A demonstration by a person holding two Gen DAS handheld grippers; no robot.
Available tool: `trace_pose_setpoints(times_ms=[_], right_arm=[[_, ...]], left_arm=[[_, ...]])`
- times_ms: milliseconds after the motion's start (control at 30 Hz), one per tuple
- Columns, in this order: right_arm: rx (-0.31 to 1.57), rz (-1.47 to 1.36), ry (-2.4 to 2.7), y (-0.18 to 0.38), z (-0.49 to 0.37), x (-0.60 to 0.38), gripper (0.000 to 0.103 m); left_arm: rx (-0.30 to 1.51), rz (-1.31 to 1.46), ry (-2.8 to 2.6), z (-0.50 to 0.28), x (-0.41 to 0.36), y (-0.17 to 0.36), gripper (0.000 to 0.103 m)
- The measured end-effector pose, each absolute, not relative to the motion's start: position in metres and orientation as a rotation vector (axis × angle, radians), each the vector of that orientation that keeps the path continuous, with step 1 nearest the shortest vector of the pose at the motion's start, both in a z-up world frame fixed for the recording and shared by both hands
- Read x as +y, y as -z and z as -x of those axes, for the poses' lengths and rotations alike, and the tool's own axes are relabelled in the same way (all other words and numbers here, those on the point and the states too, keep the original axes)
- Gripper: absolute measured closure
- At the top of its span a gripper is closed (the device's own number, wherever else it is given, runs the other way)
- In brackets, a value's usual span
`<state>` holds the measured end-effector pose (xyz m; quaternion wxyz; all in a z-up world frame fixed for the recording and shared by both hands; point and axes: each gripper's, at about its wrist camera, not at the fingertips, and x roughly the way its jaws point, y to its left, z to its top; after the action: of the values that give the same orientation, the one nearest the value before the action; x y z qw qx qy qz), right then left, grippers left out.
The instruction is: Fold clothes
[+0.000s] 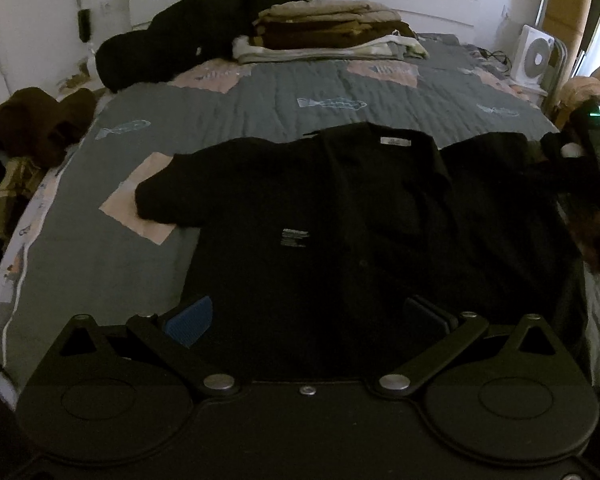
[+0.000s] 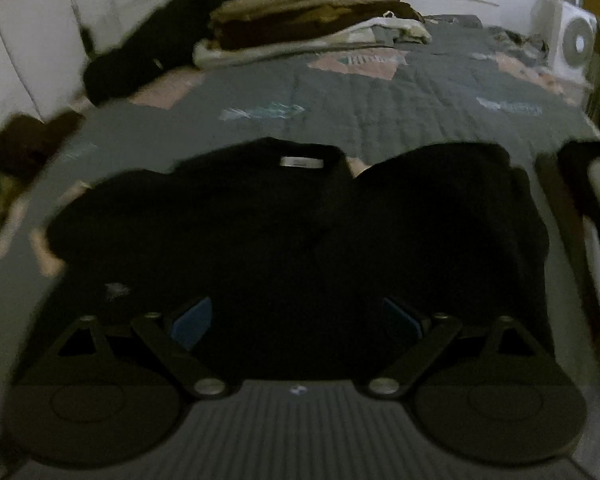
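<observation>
A black short-sleeved shirt (image 1: 340,208) lies spread on the grey quilted bed, collar label away from me, its left sleeve flat on the quilt. It also shows in the right wrist view (image 2: 300,232), which is blurred. My left gripper (image 1: 308,320) is open over the shirt's near hem, blue pads (image 1: 190,320) apart, holding nothing. My right gripper (image 2: 296,320) is open over the shirt's near part, also empty. The right gripper also shows at the right edge of the left wrist view (image 1: 596,148), beside the shirt's right sleeve.
A stack of folded brown and beige clothes (image 1: 328,30) and a black heap (image 1: 188,36) lie at the bed's (image 1: 260,100) far end. Brown and plaid garments (image 1: 24,136) hang off the left edge. A white fan (image 1: 538,56) stands at far right.
</observation>
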<state>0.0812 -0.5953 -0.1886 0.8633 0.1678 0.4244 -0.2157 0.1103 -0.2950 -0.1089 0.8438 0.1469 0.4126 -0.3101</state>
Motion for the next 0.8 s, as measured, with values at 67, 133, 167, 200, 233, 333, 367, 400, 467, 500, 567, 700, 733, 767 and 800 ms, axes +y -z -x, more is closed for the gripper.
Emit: trace_pose_setpoints(times_ms=[67, 133, 167, 200, 233, 333, 367, 400, 467, 500, 567, 700, 733, 767, 800], right_arm=[[0.932, -0.349, 0.470, 0.207, -0.108, -0.610, 0.011], [0.950, -0.354, 0.477, 0.222, -0.132, -0.621, 0.011], [0.959, -0.345, 0.481, 0.228, -0.142, -0.623, 0.011], [0.969, -0.335, 0.484, 0.234, -0.153, -0.626, 0.011], [0.983, -0.320, 0.489, 0.240, -0.163, -0.627, 0.011], [1.027, -0.259, 0.519, 0.255, -0.189, -0.630, 0.011], [1.034, -0.247, 0.536, 0.259, -0.195, -0.633, 0.011], [1.037, -0.248, 0.555, 0.263, -0.198, -0.636, 0.011], [1.064, -0.271, 0.581, 0.272, -0.204, -0.643, 0.011], [1.081, -0.283, 0.592, 0.278, -0.206, -0.646, 0.012], [1.099, -0.307, 0.615, 0.289, -0.207, -0.652, 0.016], [1.058, -0.375, 0.633, 0.297, -0.204, -0.657, 0.063], [1.045, -0.393, 0.639, 0.296, -0.203, -0.659, 0.066], [1.028, -0.414, 0.646, 0.293, -0.202, -0.660, 0.068], [1.005, -0.439, 0.652, 0.289, -0.200, -0.663, 0.069]], left_arm=[[0.887, -0.309, 0.652, -0.116, -0.296, 0.113, 0.000], [0.904, -0.307, 0.653, -0.120, -0.296, 0.118, 0.000], [0.914, -0.306, 0.653, -0.122, -0.297, 0.120, 0.000], [0.922, -0.305, 0.652, -0.125, -0.296, 0.122, 0.000], [0.930, -0.304, 0.650, -0.127, -0.296, 0.124, 0.000], [0.938, -0.302, 0.645, -0.133, -0.297, 0.128, 0.000], [0.941, -0.300, 0.644, -0.136, -0.297, 0.129, 0.000], [0.945, -0.299, 0.643, -0.138, -0.298, 0.130, 0.000], [0.953, -0.296, 0.639, -0.142, -0.298, 0.134, 0.000], [0.955, -0.296, 0.637, -0.144, -0.299, 0.135, 0.000], [0.962, -0.295, 0.634, -0.147, -0.300, 0.139, 0.000], [0.972, -0.295, 0.624, -0.151, -0.298, 0.143, 0.000], [0.975, -0.298, 0.620, -0.152, -0.298, 0.145, 0.000], [0.977, -0.300, 0.616, -0.153, -0.297, 0.146, 0.000], [0.978, -0.300, 0.613, -0.153, -0.296, 0.146, 0.000]])
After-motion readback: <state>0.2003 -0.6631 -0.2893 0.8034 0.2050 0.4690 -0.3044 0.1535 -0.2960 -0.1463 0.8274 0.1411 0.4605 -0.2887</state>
